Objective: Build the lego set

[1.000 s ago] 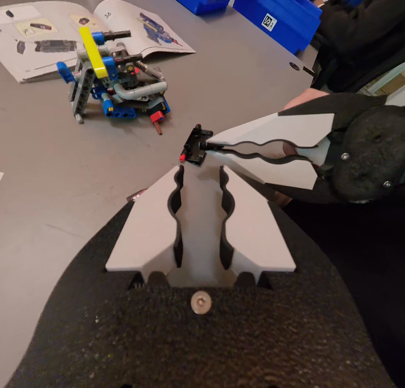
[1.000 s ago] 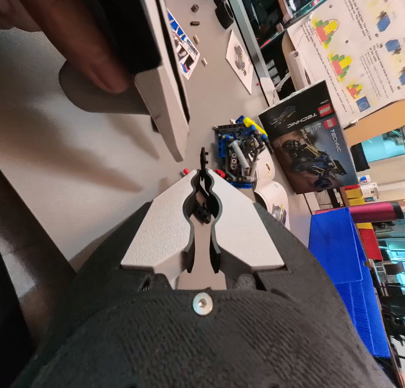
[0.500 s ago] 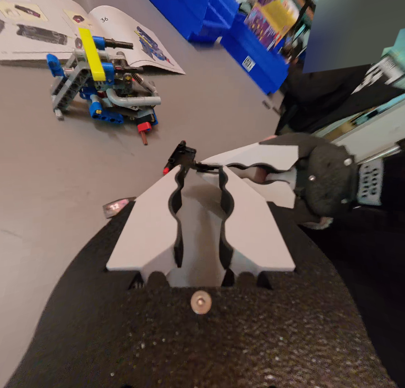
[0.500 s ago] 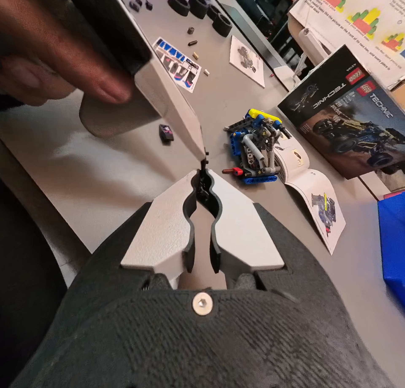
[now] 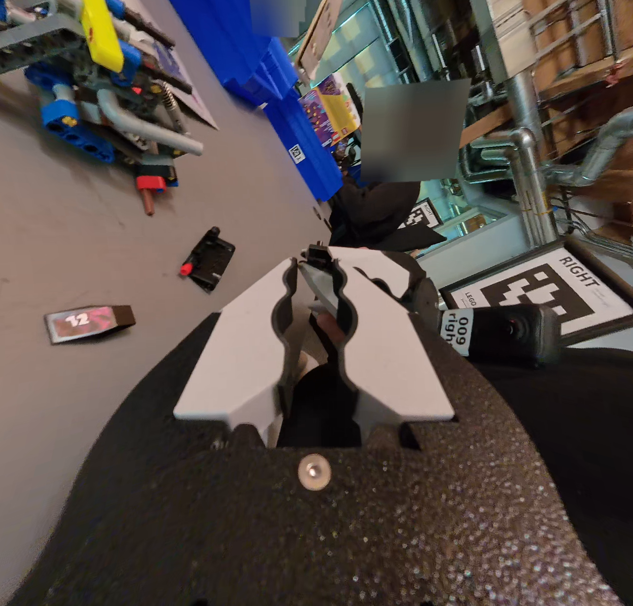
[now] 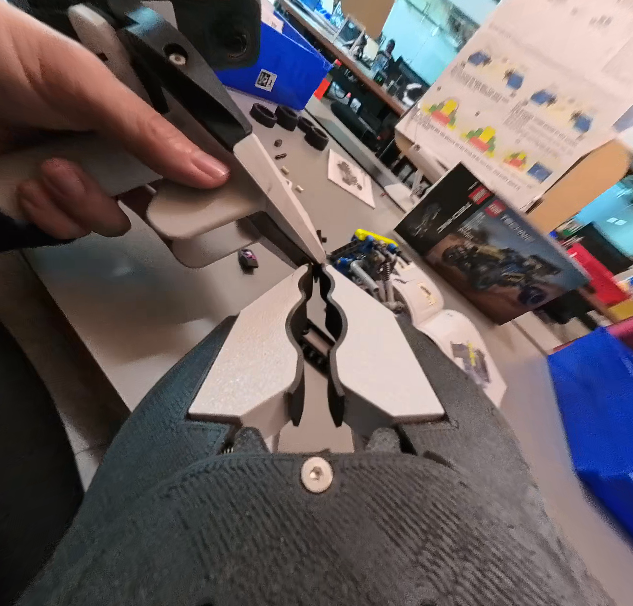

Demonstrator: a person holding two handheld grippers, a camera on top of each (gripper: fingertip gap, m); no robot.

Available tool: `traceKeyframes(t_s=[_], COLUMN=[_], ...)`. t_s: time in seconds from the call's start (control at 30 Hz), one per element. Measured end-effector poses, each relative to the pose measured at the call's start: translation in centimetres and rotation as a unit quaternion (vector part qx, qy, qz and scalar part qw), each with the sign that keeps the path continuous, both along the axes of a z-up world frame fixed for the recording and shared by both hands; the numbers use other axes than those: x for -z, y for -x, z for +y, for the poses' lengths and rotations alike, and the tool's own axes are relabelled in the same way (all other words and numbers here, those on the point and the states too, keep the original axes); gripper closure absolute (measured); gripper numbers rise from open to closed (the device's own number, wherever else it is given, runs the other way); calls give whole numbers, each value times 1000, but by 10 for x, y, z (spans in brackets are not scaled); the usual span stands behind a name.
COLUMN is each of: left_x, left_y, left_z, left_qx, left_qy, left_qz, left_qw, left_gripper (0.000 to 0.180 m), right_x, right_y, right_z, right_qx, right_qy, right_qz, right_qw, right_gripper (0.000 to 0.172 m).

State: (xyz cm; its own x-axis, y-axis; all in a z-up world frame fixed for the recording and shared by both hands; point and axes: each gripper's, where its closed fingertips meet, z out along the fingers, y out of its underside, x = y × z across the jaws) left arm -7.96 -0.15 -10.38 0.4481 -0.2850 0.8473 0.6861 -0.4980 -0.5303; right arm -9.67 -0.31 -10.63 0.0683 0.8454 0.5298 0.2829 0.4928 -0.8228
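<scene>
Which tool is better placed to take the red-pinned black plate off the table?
Left, probably: left tool is open, nearer the plate; right tool is shut on a small black part.

grey table (image 5: 85, 247), toy model (image 5: 96, 86), black plate (image 5: 210, 260)

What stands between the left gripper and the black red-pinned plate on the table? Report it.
Nothing visible: only bare grey table separates the left gripper from the black plate. The right gripper's tips sit between the left's fingers, off that path.
</scene>
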Motion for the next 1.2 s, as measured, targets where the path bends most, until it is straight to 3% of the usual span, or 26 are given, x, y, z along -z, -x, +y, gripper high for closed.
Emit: traceKeyframes(t_s=[0.23,0.3,0.43,0.53,0.93,1.07,1.2], left_x=[-25,-29,-30,-24,-37,-39,-42], left_y=[6,6,4,0,2,5,3], left_z=[-4,-6,-9,-9,-11,-9,-9], left_qx=[-7,-7,1,6,3,-4,0], left_qy=[-89,-111,-131,-132,-192,-196,-206], left_qz=[-32,-12,37,76,44,49,69], left_qw=[995,994,991,988,980,979,976], left_gripper=[167,171,156,159,158,169,155], right_x=[-14,-19,-28,-27,-35,-34,-40], right_y=[0,0,0,1,2,3,2], right_z=[-8,-8,-2,-6,-8,-8,-5], right_qx=[3,14,36,31,32,37,44], right_qy=[-122,-123,-146,-152,-229,-252,-249], right_qz=[18,29,40,42,58,56,70], right_qw=[992,992,988,987,971,965,965], right_gripper=[172,172,172,172,172,172,172])
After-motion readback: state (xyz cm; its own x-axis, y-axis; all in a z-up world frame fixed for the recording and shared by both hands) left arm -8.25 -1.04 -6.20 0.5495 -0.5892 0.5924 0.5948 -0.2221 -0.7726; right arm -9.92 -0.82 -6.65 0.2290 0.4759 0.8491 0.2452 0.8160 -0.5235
